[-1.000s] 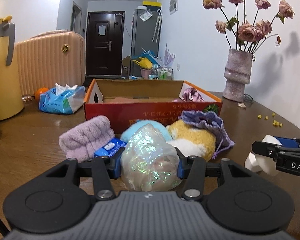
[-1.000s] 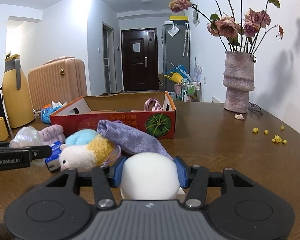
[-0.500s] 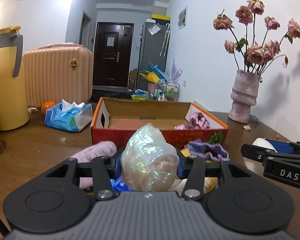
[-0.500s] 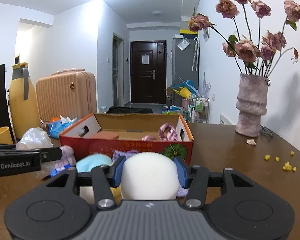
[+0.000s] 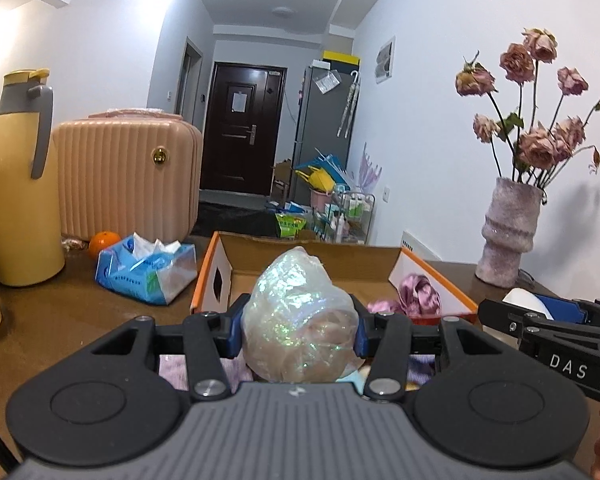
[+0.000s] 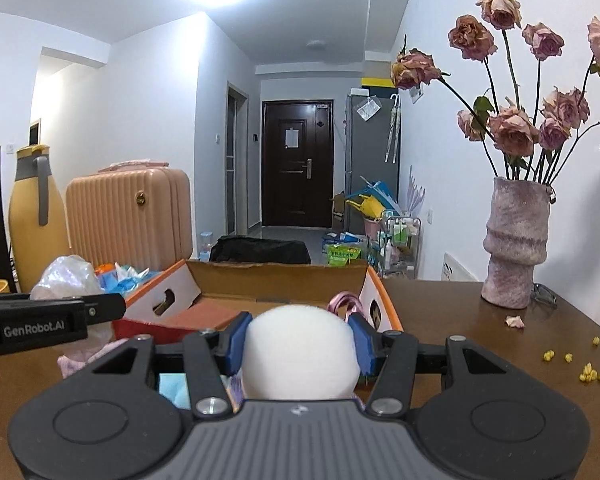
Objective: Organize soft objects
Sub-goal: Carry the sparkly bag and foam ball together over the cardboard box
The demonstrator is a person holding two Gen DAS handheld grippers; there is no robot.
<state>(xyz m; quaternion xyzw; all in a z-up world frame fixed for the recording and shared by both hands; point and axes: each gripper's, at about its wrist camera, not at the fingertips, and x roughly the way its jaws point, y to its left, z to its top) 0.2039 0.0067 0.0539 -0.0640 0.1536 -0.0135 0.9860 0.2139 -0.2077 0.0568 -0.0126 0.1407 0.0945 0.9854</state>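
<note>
Iridescent crinkled bag (image 5: 300, 316), lumpy, sat clamped in left tongs (image 5: 298, 330); right tongs (image 6: 298, 344) gripped a white, seemingly foam ball (image 6: 300, 354) before the cardboard box (image 6: 276, 274).

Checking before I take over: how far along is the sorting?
Done: a pink cloth lies in the cardboard box. In hand: the left gripper holds a shiny bag, the right gripper a white ball, neither boxed. Left: purple towel on the table.
</note>
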